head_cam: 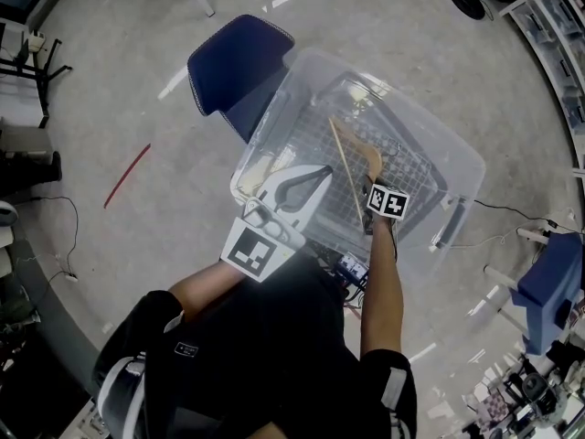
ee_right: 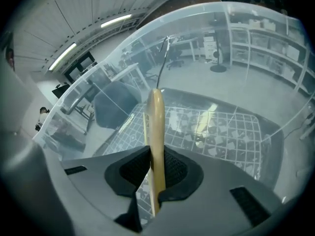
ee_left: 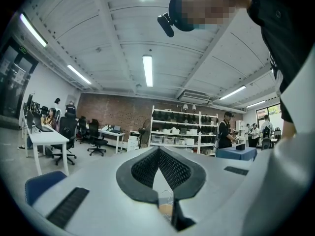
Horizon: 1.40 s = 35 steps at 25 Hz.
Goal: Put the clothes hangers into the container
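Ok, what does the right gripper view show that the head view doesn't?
Only the right gripper view: the right gripper clamped on the wooden hanger, wire hook pointing away. Only the head view: the left gripper, jaws together, at the near rim of the clear container, and a red line on the floor. Both: the hanger inside the container.

Light: bright and even, from ceiling strips overhead.
Glare: pale reflections across the clear container wall.
Shadows: soft and faint on the floor.
Edges: strong fisheye bending, dark corners.
Focus: clothes hanger soft up close.
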{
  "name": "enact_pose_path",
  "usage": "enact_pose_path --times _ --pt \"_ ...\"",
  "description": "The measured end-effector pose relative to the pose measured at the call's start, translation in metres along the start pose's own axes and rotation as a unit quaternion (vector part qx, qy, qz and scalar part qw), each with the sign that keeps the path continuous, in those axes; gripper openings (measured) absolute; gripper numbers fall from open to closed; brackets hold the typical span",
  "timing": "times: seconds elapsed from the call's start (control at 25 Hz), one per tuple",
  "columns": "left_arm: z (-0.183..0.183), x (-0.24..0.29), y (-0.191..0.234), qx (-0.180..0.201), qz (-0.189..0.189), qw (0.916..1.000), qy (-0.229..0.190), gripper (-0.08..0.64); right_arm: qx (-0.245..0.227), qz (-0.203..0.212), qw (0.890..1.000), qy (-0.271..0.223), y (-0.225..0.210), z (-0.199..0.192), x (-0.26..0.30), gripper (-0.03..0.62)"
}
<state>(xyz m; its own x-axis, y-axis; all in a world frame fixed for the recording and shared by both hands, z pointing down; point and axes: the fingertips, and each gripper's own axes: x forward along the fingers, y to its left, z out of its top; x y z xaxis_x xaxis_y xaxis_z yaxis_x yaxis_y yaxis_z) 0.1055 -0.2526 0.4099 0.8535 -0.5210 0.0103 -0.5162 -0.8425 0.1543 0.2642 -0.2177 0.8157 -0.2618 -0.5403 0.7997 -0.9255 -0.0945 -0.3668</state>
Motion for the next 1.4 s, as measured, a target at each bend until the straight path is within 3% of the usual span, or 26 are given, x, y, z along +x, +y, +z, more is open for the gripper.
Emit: enact_pose_path --times 0.6,1.4 --pt "-0.010 0.004 0.010 -0.008 0.009 0.9998 0.013 0.025 -0.017 -0.055 0.995 0.087 -0.028 -0.042 0.035 0.095" --pt "-0.006 -0.003 0.012 -0.007 0.014 0.9998 0.010 0.025 -0.011 -0.100 0.989 0.108 -0.047 -0.046 0.029 0.224"
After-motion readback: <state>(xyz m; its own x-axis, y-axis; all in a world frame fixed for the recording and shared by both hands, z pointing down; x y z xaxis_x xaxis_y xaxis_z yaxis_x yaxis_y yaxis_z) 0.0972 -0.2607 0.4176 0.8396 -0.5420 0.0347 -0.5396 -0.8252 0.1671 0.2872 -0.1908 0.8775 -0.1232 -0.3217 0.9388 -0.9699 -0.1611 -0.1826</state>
